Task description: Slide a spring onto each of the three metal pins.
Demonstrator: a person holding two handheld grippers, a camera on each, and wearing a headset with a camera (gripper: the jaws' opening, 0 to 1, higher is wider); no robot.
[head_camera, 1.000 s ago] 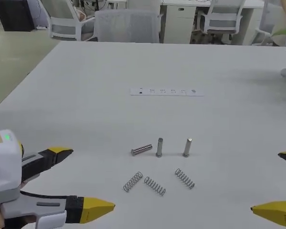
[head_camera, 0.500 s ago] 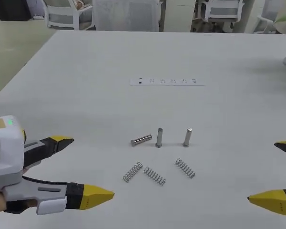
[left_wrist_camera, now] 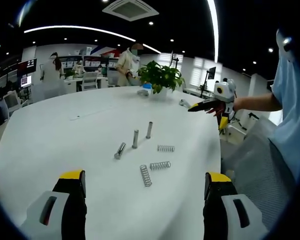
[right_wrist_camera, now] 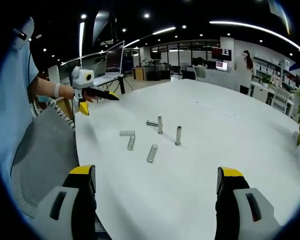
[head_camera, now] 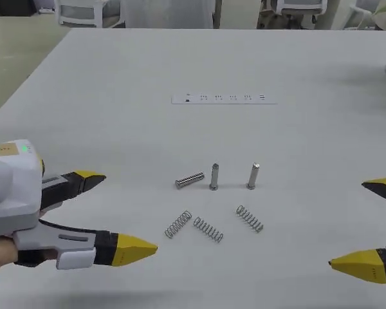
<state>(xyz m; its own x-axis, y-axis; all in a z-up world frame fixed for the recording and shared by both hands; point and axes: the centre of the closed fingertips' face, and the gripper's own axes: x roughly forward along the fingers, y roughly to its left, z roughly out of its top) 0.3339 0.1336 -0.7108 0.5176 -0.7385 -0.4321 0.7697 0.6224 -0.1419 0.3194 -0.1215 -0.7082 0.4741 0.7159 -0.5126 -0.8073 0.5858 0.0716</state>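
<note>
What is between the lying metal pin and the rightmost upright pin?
In the head view, a second upright pin stands between the lying pin and the rightmost upright pin.

Left gripper (head_camera: 116, 212) jaws spread wide, right gripper (head_camera: 367, 225) jaws spread wide, both low, well apart

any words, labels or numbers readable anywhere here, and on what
No text here can be read.
Dark marks on the white strip set in the table: too small to read.
Lit screen in the office background: too blurred to read.
</note>
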